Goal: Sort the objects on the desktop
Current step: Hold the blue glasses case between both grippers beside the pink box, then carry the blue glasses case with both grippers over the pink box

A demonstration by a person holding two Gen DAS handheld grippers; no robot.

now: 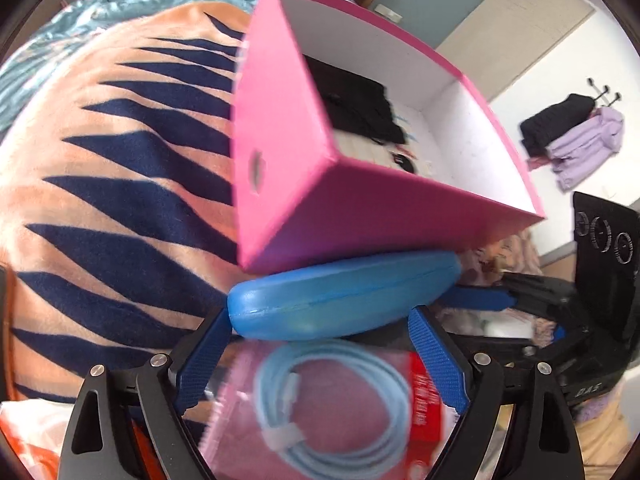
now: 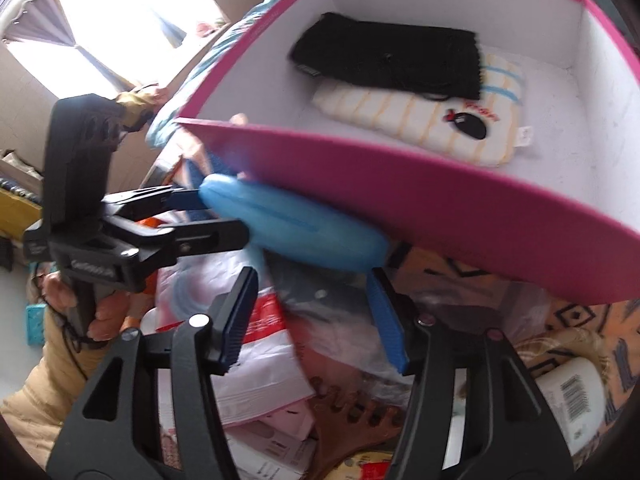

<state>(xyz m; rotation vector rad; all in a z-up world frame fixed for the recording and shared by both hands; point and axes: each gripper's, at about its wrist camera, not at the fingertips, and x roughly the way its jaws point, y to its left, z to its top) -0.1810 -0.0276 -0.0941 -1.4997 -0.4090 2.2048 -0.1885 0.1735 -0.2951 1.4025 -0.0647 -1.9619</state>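
From the left wrist view, the left claw (image 1: 320, 344) is spread wide with the blue glasses case (image 1: 344, 300) lying across its tips at 12 o'clock, and I honestly can't tell if the pads are pressing on it or just flanking it. The case is jammed up against the bottom edge of the pink box (image 1: 360, 208), which sits just beyond it on the striped blanket (image 1: 112, 152). A coiled light-blue cable (image 1: 332, 404) sits right under the claw, so a sloppy drop could land the case there instead. From the right wrist view, the right claw (image 2: 312, 312) is partly open with nothing clearly in it, and the case (image 2: 296, 224) is at its 12 o'clock, below the box's front wall (image 2: 420, 184). My worry: the case hasn't cleared that rim, so pushing forward would shove or tip the box, and with neither claw obviously clamped it could slide off into the clutter pile (image 2: 280, 360).
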